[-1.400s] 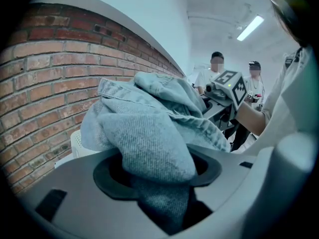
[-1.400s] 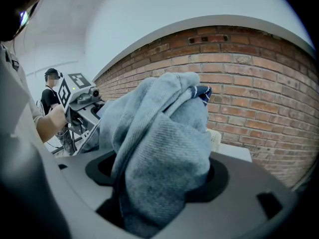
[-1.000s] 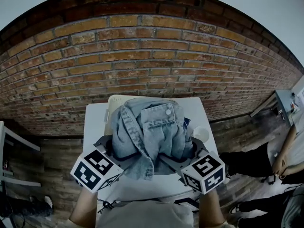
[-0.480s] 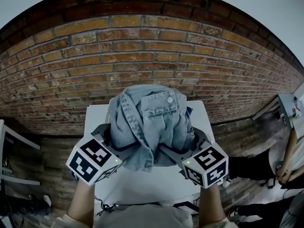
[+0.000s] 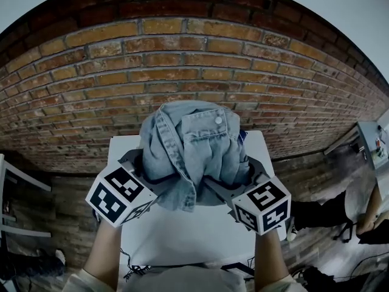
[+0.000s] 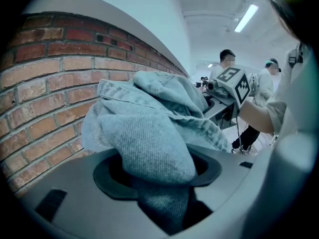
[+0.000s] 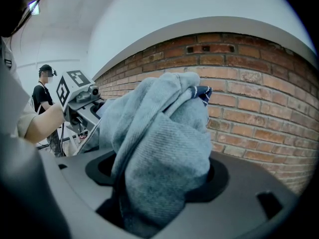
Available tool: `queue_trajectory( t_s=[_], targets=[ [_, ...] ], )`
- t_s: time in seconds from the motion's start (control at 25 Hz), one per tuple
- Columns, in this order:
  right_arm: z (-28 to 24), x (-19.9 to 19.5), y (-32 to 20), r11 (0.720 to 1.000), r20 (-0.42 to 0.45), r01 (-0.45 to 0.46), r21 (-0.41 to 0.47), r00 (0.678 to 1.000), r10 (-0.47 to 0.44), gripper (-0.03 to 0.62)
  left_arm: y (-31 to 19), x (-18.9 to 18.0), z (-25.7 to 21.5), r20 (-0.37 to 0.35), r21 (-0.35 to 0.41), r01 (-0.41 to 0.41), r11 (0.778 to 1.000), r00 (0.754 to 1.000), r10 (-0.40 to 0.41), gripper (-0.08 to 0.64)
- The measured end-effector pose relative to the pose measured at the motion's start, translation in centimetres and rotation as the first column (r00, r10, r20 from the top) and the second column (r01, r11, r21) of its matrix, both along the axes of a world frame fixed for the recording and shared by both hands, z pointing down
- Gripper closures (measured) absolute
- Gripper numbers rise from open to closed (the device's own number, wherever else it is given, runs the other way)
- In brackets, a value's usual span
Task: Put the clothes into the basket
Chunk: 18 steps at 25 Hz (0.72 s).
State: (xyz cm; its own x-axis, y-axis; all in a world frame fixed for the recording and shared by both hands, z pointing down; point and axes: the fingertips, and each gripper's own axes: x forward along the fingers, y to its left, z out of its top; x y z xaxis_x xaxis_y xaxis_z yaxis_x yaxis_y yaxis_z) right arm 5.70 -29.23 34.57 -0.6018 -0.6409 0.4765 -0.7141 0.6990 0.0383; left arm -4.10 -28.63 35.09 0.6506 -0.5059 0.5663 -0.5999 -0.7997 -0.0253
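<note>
Pale denim clothes [image 5: 193,148] are held bunched at the centre of the frame above a white table [image 5: 182,239], with the left claw [image 5: 147,184] and the right claw [image 5: 233,193] each clamped on a fold of fabric. The carrying step seems to be in hand, and next the bundle must be brought over the basket and released. No basket is seen, so its contents cannot be told.

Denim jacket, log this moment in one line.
item: denim jacket | left gripper: shut on it | right gripper: shut on it | place: above white table
</note>
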Motion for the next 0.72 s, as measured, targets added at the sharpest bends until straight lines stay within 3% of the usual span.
queue_trajectory(
  t_s=[0.44, 0.72],
  targets=[
    [2.7, 0.1, -4.0, 0.999, -0.021, -0.037, 0.002, 0.999, 0.037, 0.232, -4.3, 0.1, 2.8, 0.003, 0.003, -0.006, 1.000, 1.000, 0.006, 0.305],
    [7.2, -0.3, -5.9, 0.997, -0.053, -0.044, -0.061, 0.998, 0.040, 0.232, -6.1, -0.4, 7.5, 0.025, -0.074, 0.030, 0.997, 0.999, -0.028, 0.305]
  ],
)
